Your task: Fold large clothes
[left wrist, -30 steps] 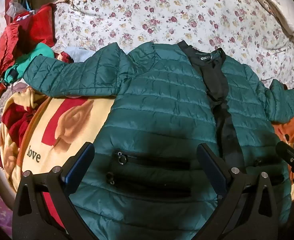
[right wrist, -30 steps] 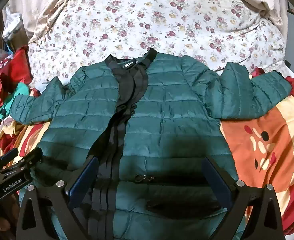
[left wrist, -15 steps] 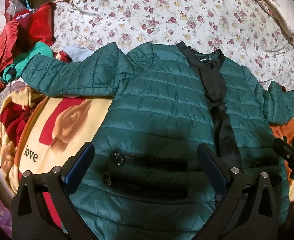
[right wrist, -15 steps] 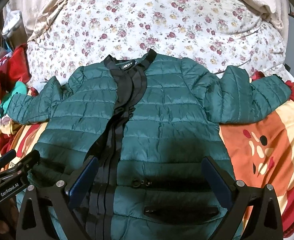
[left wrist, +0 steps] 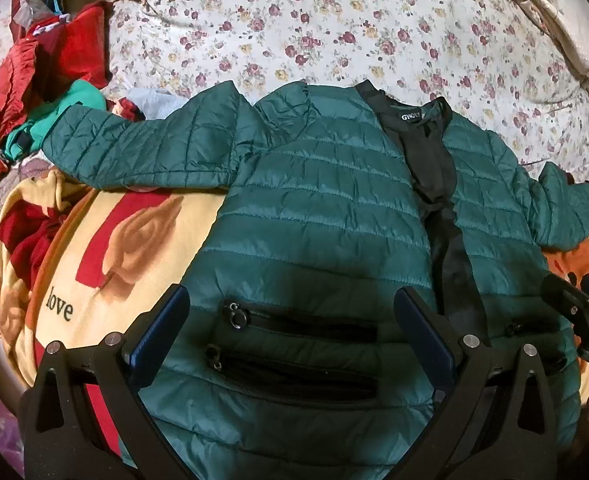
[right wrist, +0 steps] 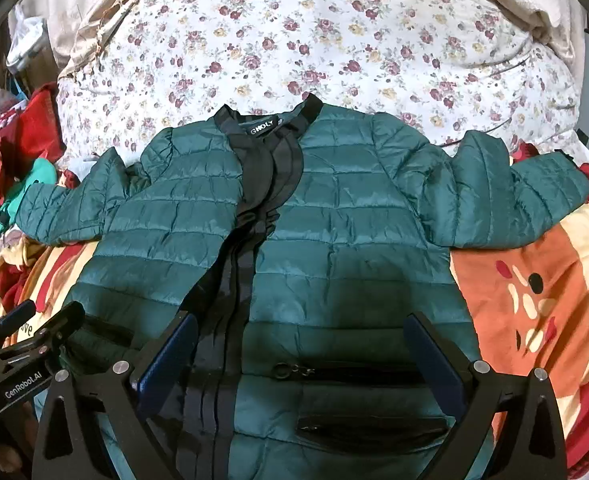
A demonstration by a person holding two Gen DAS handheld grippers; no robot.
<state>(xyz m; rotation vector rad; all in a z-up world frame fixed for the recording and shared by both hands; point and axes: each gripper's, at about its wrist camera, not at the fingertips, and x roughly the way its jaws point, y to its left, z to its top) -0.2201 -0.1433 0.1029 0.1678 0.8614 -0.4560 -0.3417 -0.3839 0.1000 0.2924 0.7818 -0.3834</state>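
Note:
A dark green quilted jacket (left wrist: 326,208) lies face up on the bed, front closed along its black placket, both sleeves spread out sideways; it also shows in the right wrist view (right wrist: 334,216). My left gripper (left wrist: 294,336) is open and empty above the jacket's left pocket zippers. My right gripper (right wrist: 302,360) is open and empty above the right pocket zippers near the hem. Each gripper shows at the edge of the other's view, the right one (left wrist: 578,320) and the left one (right wrist: 26,344).
A floral sheet (left wrist: 334,28) covers the bed beyond the collar. A yellow and red blanket (left wrist: 106,256) with "love" on it lies under the jacket, and it is orange at the right (right wrist: 534,300). Red and teal clothes (left wrist: 42,80) are piled at the far left.
Both grippers have risen or drawn back slightly, so the jacket sits a little lower and more whole in both views. The jacket has not moved. Both grippers stay open.

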